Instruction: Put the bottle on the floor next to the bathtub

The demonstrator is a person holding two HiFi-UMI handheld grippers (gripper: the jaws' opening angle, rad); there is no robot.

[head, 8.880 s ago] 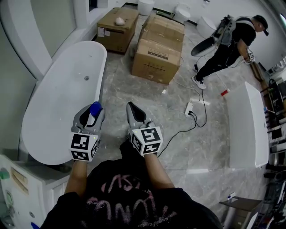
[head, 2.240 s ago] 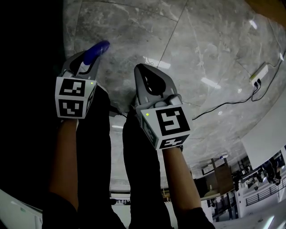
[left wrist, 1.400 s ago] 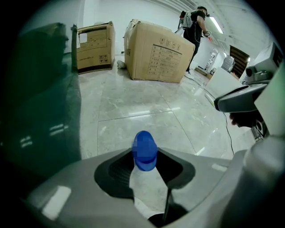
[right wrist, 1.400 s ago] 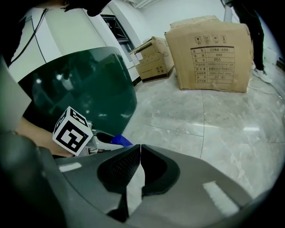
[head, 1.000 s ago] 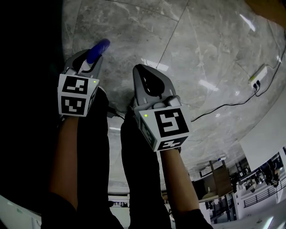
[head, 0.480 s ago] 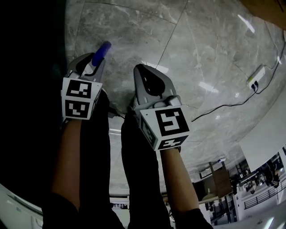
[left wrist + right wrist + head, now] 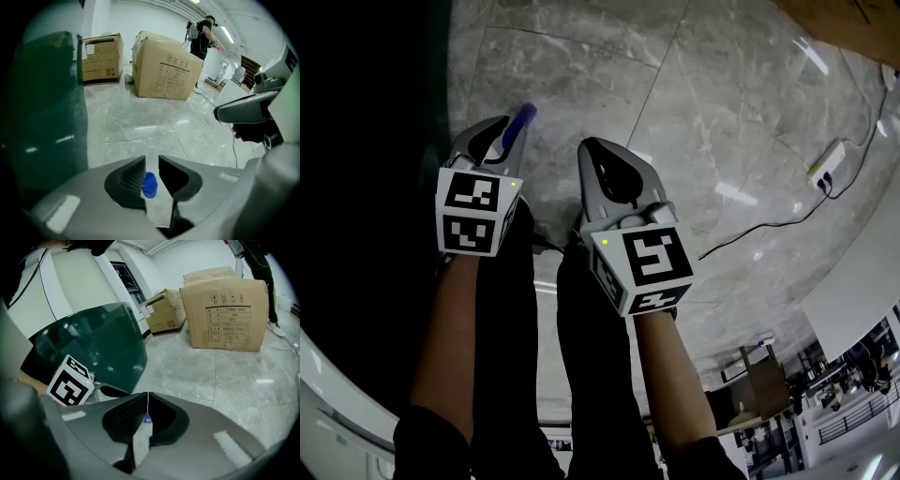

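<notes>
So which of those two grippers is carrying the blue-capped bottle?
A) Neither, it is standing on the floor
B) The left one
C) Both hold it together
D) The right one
B: the bottle, blue cap showing, sits between the jaws of the left gripper, while the right gripper has its jaws closed together with nothing in them.

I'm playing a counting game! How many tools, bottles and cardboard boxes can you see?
Tools: 2, left tool and right tool
Bottle: 1
Cardboard boxes: 3
Total: 6
</notes>
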